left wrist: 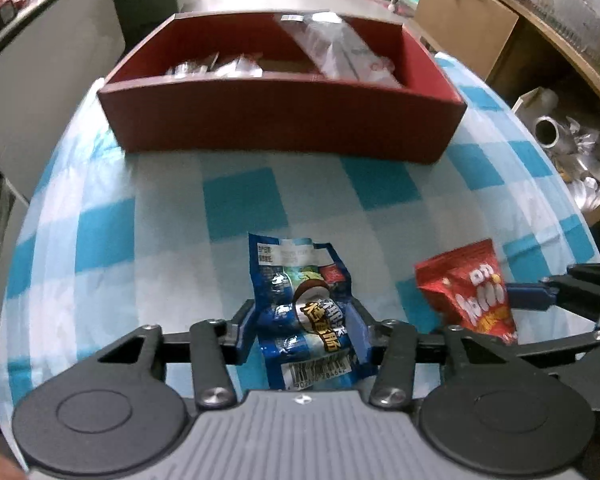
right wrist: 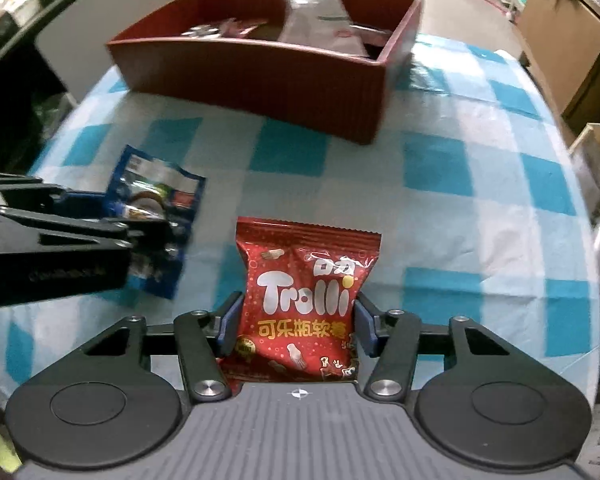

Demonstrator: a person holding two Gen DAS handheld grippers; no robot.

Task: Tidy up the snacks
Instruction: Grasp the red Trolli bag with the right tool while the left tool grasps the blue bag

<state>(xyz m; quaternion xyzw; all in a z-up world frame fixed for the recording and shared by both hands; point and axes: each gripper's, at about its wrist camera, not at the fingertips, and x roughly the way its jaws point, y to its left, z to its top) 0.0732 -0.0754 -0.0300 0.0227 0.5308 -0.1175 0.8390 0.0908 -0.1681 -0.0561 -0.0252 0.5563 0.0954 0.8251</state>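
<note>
A blue snack packet lies lengthwise between the fingers of my left gripper, whose pads press its two sides. To its right a red Trolli gummy packet stands in my right gripper, with both pads against its edges. In the right wrist view the left gripper reaches in from the left with the blue packet. In the left wrist view the red packet shows at the right. Behind both stands a dark red divided box that holds clear-wrapped snacks.
The table wears a blue-and-white checked cloth that curves down at its left and right edges. Cardboard boxes and a shelf with metal and foil items stand on the right. A grey cabinet stands at the left.
</note>
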